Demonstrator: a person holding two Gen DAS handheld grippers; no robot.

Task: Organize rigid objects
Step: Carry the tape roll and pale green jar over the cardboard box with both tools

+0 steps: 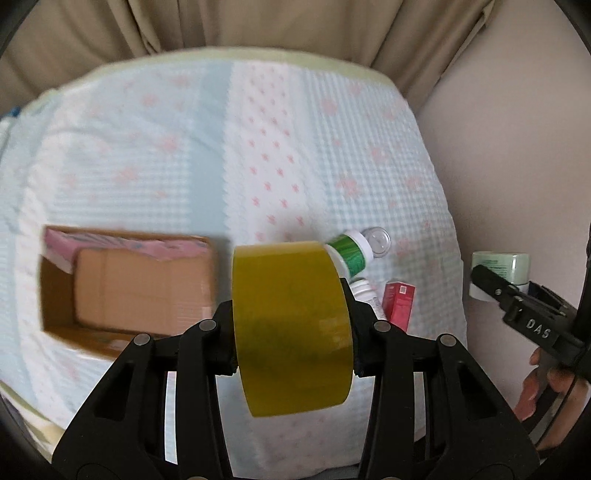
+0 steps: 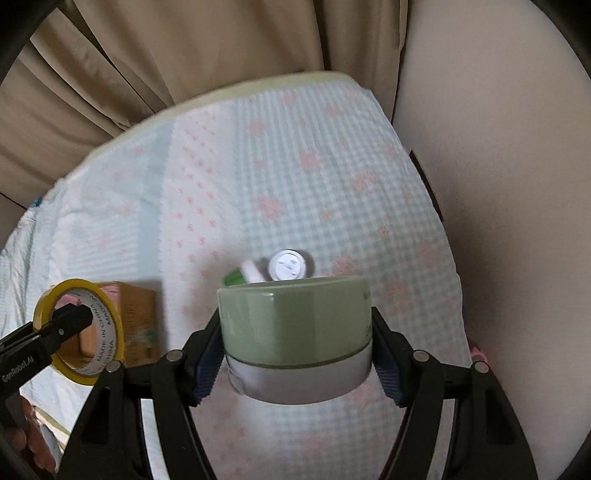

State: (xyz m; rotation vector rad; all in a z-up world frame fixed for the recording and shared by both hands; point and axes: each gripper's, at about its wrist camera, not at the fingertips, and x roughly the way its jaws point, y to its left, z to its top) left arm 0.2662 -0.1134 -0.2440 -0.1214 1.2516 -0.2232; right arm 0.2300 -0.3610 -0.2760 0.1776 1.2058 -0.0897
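Note:
My left gripper [image 1: 291, 332] is shut on a yellow tape roll [image 1: 290, 325] and holds it above the bed, just right of an open cardboard box [image 1: 125, 291]. The roll also shows in the right wrist view [image 2: 79, 332], in front of the box [image 2: 136, 314]. My right gripper [image 2: 295, 347] is shut on a pale green and white box [image 2: 295, 332], held above the bedspread; it shows at the right edge of the left wrist view [image 1: 498, 267]. A green-labelled bottle [image 1: 349, 254], a clear-capped bottle [image 1: 376, 240], a white bottle [image 1: 365, 291] and a red box [image 1: 399, 302] lie on the bed.
The cardboard box holds a smaller brown box [image 1: 144, 291] and pink packets [image 1: 122, 240]. The checked bedspread [image 1: 184, 147] covers the bed. Beige curtains [image 1: 221, 22] hang behind and a wall [image 1: 517, 147] stands to the right.

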